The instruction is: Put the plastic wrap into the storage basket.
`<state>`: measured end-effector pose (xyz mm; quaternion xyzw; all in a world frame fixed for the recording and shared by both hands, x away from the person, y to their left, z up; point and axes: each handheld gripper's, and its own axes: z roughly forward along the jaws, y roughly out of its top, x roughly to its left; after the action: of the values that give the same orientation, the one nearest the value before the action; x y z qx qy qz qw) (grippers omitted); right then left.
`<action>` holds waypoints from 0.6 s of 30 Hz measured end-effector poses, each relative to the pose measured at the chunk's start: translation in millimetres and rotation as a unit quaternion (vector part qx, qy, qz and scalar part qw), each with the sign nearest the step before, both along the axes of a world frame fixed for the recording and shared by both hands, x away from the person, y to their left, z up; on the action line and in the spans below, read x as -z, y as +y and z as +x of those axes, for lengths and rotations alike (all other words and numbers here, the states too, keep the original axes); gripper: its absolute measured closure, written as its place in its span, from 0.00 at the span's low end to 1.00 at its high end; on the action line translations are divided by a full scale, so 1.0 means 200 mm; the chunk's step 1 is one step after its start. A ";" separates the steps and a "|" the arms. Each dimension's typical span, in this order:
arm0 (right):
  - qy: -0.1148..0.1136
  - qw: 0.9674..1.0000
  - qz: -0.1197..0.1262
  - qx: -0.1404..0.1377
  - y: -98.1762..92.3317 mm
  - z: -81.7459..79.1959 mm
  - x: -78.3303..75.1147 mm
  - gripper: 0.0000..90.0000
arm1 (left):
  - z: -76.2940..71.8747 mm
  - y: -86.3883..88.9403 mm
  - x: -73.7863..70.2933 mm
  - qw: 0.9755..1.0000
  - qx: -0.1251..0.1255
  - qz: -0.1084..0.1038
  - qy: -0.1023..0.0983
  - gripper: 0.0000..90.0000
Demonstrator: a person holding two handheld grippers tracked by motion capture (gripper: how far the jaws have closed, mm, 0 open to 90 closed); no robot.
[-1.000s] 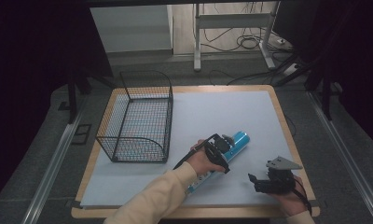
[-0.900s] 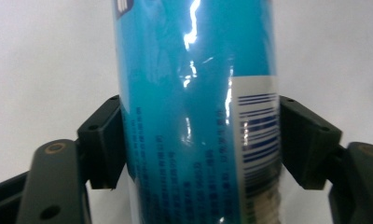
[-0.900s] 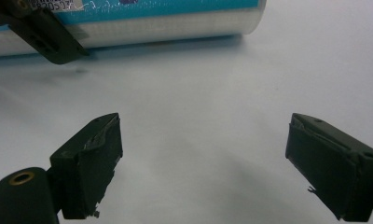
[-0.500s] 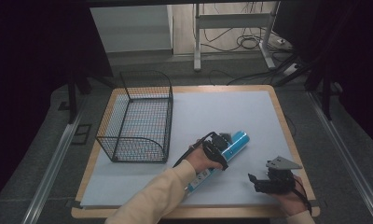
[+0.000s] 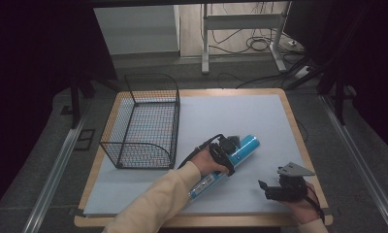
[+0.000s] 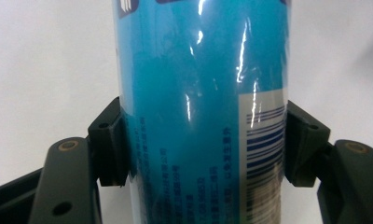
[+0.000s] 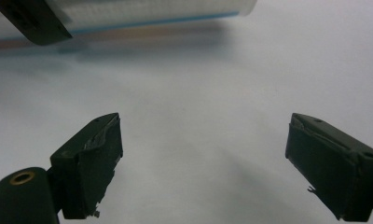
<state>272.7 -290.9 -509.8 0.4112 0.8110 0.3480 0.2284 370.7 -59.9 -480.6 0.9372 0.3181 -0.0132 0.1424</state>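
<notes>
The left gripper point(image 6: 205, 144) is clamped across a glossy blue plastic-wrapped cylindrical tube point(image 6: 201, 93) lying diagonally on the white table surface point(image 5: 231, 116) at near centre, right of the black wire mesh basket point(image 5: 143, 124). The right gripper point(image 7: 203, 158) rests near right, jaws apart, holding nothing. The slick wrap could probably slip or swing when lifted.
</notes>
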 end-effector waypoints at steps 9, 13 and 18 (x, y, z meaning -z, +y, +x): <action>0.000 1.000 0.001 0.000 0.00 0.00 0.00 0.12 | 0.00 0.01 -0.10 1.000 0.007 0.002 -0.014 0.35; -0.001 1.000 0.001 0.000 0.00 0.00 0.00 0.12 | 0.00 0.02 -0.13 1.000 0.011 0.002 -0.021 0.35; -0.001 1.000 0.001 0.000 0.00 0.00 0.00 0.12 | -0.01 0.02 -0.16 1.000 0.013 0.000 -0.026 0.35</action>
<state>272.4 -291.1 -509.3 0.4113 0.8101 0.3493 0.2293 368.3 -55.4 -448.5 0.9414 0.3017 0.0093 0.1507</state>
